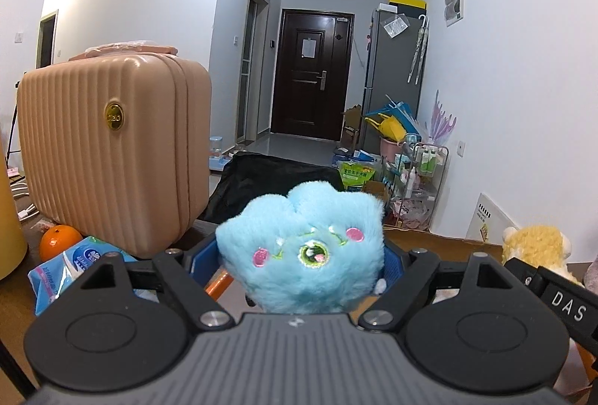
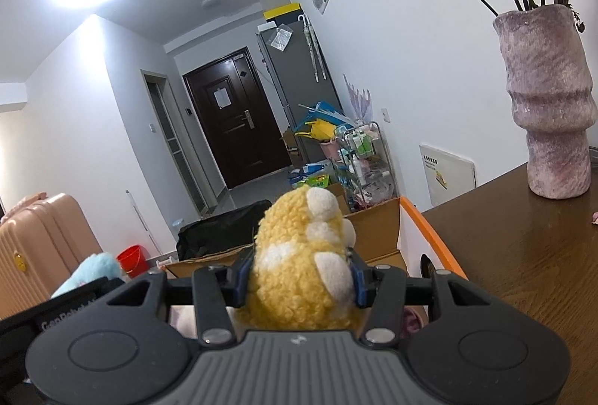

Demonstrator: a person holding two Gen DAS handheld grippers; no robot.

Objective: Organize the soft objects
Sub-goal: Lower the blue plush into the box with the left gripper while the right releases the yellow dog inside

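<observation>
1. Two tools are loaded at once: the left tool (image 1: 301,268) is clamped on a blue plush toy (image 1: 302,248), whose fluffy body fills the gap between its blue pads, and the right tool (image 2: 299,283) is clamped on a yellow plush toy (image 2: 302,255), squeezed in at the sides.
2. Just right of the left tool, the yellow toy and the right tool's black body show, so the two tools ride close side by side; keeping them apart would avoid a knock.
3. Just ahead of the right tool sits an open cardboard box (image 2: 373,229) beside the brown desk (image 2: 523,274). This looks like the likely drop place, though that is a guess.
4. To do it well: hold the squeeze steady, bring each toy fully over the opening, then let go low so the light plush does not bounce out.
5. Left of the left tool lie a tissue pack (image 1: 74,263) and an orange (image 1: 59,240), with a pink suitcase (image 1: 112,150) behind; steer clear of them.
6. Far right of the right tool stands a vase (image 2: 549,106) of dried flowers. It could tip, so swing wide of it.
</observation>
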